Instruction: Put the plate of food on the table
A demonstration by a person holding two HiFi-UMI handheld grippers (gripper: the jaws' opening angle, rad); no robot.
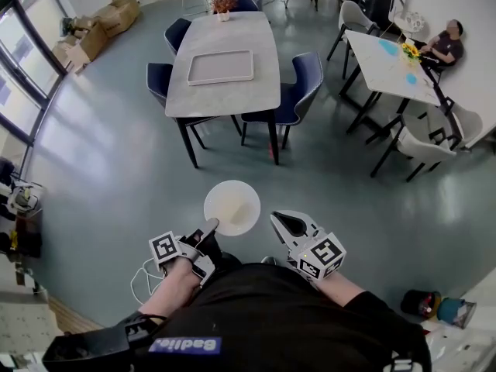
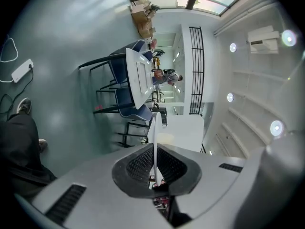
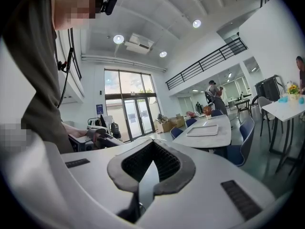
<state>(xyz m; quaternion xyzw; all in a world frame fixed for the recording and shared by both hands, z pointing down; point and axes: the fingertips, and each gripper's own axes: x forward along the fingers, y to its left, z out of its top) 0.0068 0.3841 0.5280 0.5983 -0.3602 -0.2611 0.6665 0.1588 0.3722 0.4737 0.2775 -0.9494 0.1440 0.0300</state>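
The plate, with a faint pale patch of food on it, hangs over the floor, well short of the counter's near edge. The left gripper's jaws are clamped on its rim. The right gripper's jaws are closed on nothing. This looks like the carrying step. Next, bring the plate forward level and lower it onto bare counter beside the tray.

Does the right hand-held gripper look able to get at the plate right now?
Probably yes: the right hand-held gripper sits just beside the plate, nothing between them, though its shut jaws must open first.
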